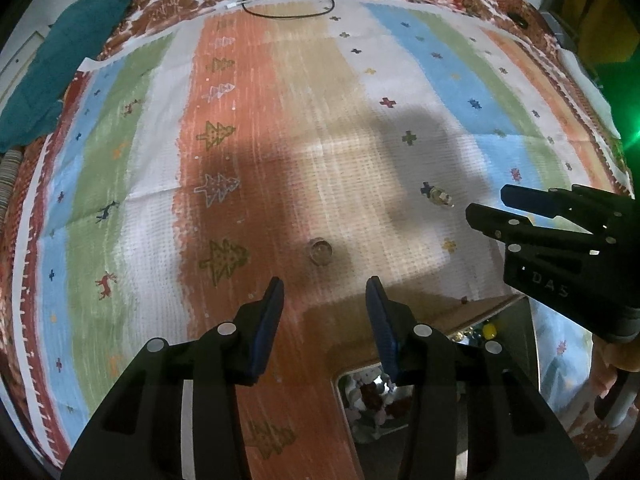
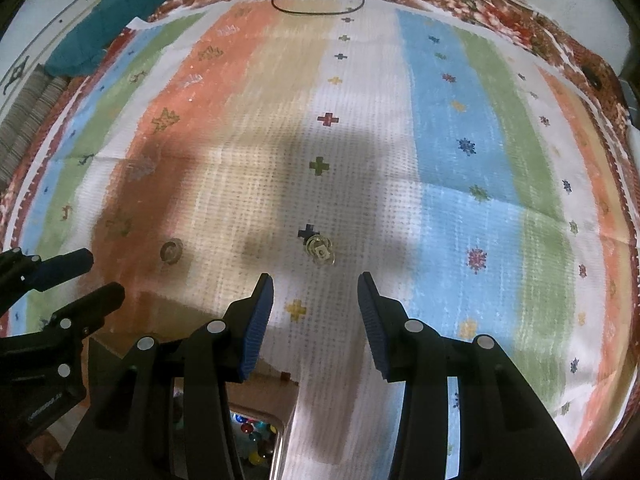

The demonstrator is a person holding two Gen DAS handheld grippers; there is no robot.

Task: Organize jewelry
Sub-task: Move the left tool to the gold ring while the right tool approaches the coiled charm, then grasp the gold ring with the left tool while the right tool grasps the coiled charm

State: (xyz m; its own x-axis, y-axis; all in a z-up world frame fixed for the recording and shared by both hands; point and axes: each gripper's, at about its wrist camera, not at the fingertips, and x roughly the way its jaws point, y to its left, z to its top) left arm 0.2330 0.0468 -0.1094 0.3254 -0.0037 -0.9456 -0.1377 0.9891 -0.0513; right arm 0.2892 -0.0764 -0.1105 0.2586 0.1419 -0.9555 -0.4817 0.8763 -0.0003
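A small round ring (image 1: 321, 251) lies on the striped cloth (image 1: 120, 160), just ahead of my left gripper (image 1: 324, 284), which is open with nothing between its blue pads. A gold piece of jewelry with a pale stone (image 1: 440, 196) lies further right, near my right gripper (image 1: 486, 206). In the right wrist view that gold piece (image 2: 319, 251) sits just ahead of my open, empty right gripper (image 2: 315, 280). The ring (image 2: 171, 250) shows at the left, close to the left gripper (image 2: 100, 274).
A wooden jewelry box (image 1: 472, 312) with beads and a mirror (image 1: 376, 400) sits under the grippers at the near edge. A black cable (image 1: 288, 8) loops at the cloth's far edge. A teal cloth (image 1: 60, 72) lies at the far left.
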